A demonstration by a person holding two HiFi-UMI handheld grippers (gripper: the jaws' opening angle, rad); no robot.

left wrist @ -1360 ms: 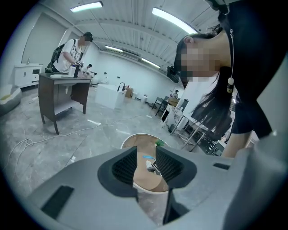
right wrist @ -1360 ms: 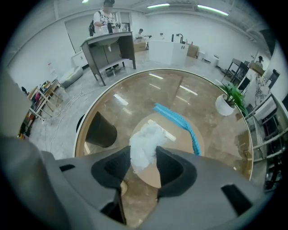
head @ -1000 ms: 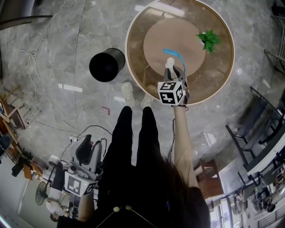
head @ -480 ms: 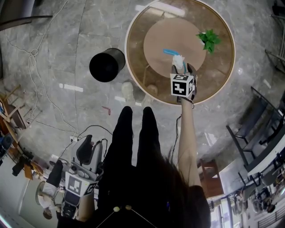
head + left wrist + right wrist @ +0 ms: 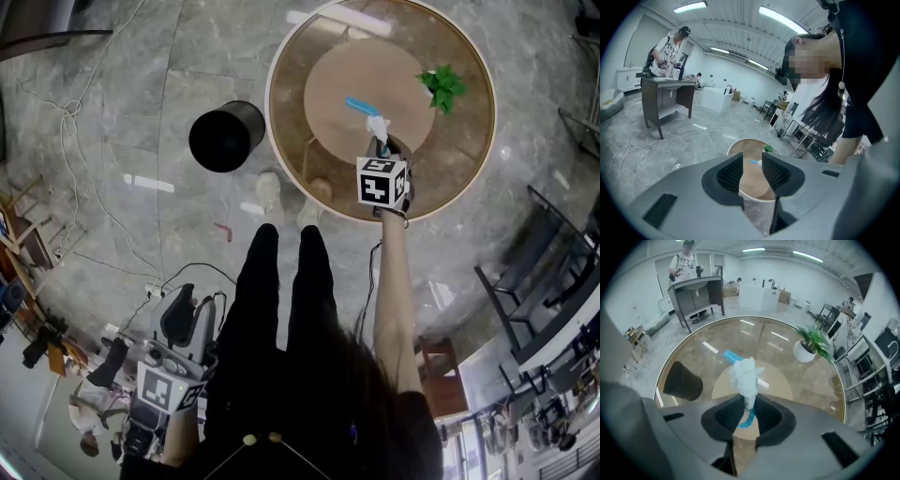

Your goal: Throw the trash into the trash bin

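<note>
A crumpled white tissue (image 5: 745, 378) with a blue scrap hanging from it sticks up between the pads of my right gripper (image 5: 747, 404). The jaws are closing and pinch it. In the head view this gripper (image 5: 380, 142) points steeply down over the round glass table (image 5: 291, 112), with the tissue (image 5: 378, 125) at its tip. A blue strip (image 5: 357, 105) lies just beyond on the table. The black trash bin (image 5: 225, 136) stands on the floor left of the table. My left gripper (image 5: 187, 309) hangs low at my left side, open with nothing between its pads (image 5: 752, 166).
A small potted plant (image 5: 441, 86) stands on the far right of the table. Cables trail over the grey floor at the left, and a small pink scrap (image 5: 223, 231) lies there. Chairs and racks stand at the right. Shoes show under the glass.
My right gripper has moved right and a little farther over the table, and its jaws now sit around the tissue. The left gripper has stayed put.
</note>
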